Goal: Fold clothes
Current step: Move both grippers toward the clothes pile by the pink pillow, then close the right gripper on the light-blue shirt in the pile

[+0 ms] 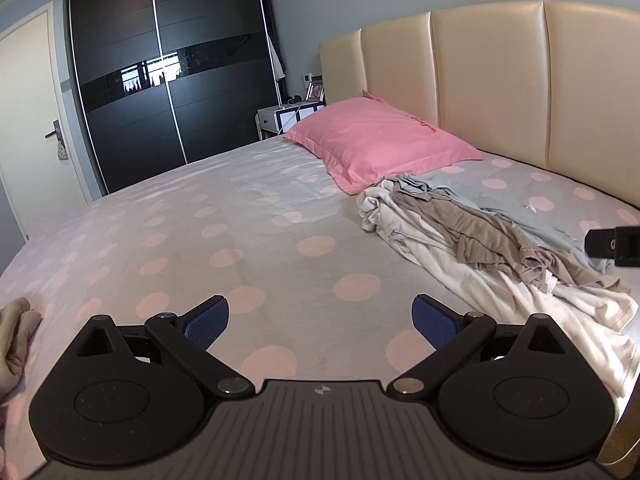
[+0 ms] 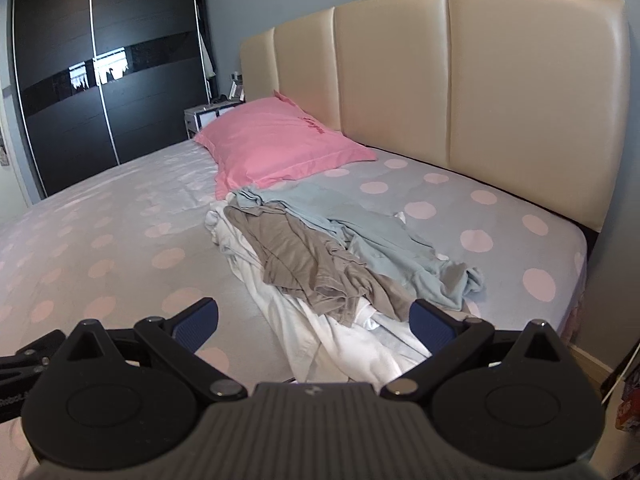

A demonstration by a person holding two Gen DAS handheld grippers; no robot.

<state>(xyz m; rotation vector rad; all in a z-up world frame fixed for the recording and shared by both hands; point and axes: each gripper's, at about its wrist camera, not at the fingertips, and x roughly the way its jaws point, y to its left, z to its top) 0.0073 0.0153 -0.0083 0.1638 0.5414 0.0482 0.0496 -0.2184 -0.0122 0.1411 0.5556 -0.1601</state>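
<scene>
Right wrist view has the whole heap in front of me: a taupe garment (image 2: 316, 264) draped over a white garment (image 2: 340, 344), with a pale blue garment (image 2: 380, 240) alongside, closer to the headboard (image 2: 460, 92). All of it sits on the polka-dot bed (image 2: 120, 248), running from just below the pink pillow (image 2: 276, 144) toward the near edge. My right claw (image 2: 316, 326) is spread wide with nothing in it, hovering over the near end of the white piece. Left claw (image 1: 320, 322) is wide open too and empty, out over bare sheet with the pile well off to its right.

What worries me is the layering. The three pieces overlap and the taupe one looks bunched into the white, so if I pinch down where the right claw is aimed I'd guess I grab two layers at once and drag the whole heap instead of pulling out one item. The white fabric also reaches close to the bed's edge, so a sloppy tug could slide it off onto the floor.

Left view also shows a beige cloth (image 1: 16, 344) at the far left edge. Can't tell if it's folded or just dumped there. Sweeping the left claw that way could mess it up.
</scene>
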